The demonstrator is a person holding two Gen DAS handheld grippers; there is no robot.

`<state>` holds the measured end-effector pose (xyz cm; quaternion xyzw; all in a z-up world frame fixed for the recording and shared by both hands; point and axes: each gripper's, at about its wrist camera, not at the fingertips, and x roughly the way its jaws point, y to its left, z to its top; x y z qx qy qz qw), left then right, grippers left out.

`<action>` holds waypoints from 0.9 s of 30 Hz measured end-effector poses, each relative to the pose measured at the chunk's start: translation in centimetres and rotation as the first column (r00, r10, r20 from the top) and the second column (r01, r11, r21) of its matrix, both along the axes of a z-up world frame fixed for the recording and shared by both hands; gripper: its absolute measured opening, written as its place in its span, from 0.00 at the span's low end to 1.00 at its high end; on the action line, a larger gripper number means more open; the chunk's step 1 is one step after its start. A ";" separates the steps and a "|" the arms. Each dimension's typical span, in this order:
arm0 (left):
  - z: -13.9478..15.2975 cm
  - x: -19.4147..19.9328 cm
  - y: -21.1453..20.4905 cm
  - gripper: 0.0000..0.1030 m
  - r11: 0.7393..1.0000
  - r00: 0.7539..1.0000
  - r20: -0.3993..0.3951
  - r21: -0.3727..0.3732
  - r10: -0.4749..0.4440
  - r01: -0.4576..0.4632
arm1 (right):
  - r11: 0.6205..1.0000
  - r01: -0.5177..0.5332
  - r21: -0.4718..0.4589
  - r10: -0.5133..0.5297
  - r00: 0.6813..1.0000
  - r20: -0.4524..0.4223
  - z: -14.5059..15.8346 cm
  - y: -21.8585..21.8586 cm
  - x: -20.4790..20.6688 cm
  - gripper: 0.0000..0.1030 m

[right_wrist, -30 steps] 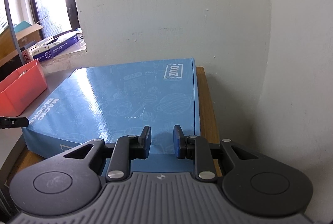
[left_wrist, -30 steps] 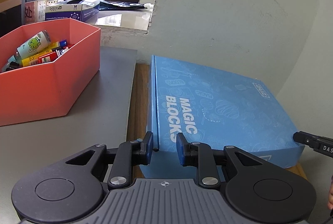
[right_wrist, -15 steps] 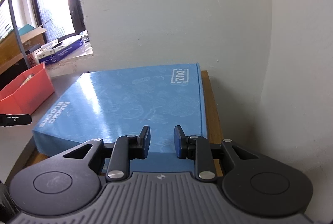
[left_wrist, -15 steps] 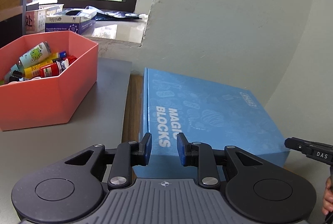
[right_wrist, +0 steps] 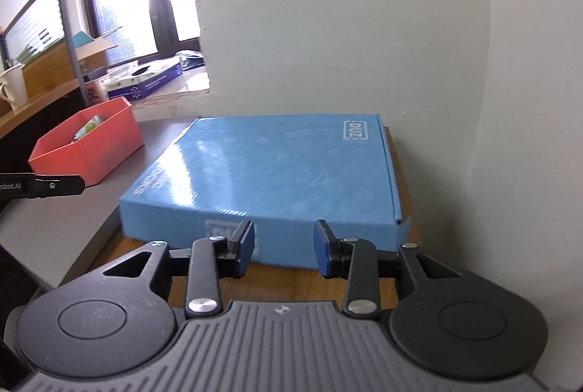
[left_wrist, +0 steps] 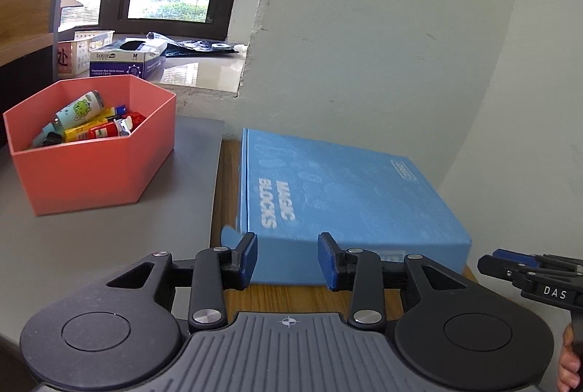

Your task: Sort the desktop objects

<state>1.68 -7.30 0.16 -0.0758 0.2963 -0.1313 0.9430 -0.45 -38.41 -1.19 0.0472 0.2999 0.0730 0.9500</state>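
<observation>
A flat blue "Magic Blocks" box (left_wrist: 346,195) (right_wrist: 277,173) lies on a wooden surface against the wall. My left gripper (left_wrist: 288,259) hovers just short of the box's near left corner, its jaws opening with nothing between the pads. My right gripper (right_wrist: 284,248) hangs in front of the box's near right side, jaws also opening and empty. A red hexagonal bin (left_wrist: 91,151) (right_wrist: 87,147) stands on the grey desk to the left, holding several tubes and a small bottle. The right gripper's tip (left_wrist: 528,271) shows at the lower right of the left wrist view.
A grey desk (left_wrist: 91,246) adjoins the wooden surface (left_wrist: 226,180). Behind, a windowsill carries a glove box (left_wrist: 127,62) and dark bags. The white wall closes off the back and right. A person's fingers (left_wrist: 570,370) hold the right gripper's handle.
Both grippers have pulled back and risen from the blue box, which looks smaller and farther. Their jaws have spread wider apart. The box and bin stay put.
</observation>
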 end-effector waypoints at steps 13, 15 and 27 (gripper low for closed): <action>-2.8 -7.0 -0.4 0.59 1.000 0.999 -0.047 0.020 -0.014 0.015 | 1.000 0.009 0.003 -0.009 1.000 0.016 -0.1 2.0 -7.4 0.58; -3.2 -8.0 -0.3 0.70 1.000 0.999 -0.047 0.017 -0.010 0.011 | 1.000 0.011 0.004 -0.011 1.000 0.016 -0.3 2.2 -8.3 0.60; -3.5 -11.1 -1.3 1.00 0.999 1.000 0.007 0.032 -0.028 0.028 | 0.999 0.033 -0.017 -0.032 0.999 0.043 -0.7 3.1 -11.3 0.90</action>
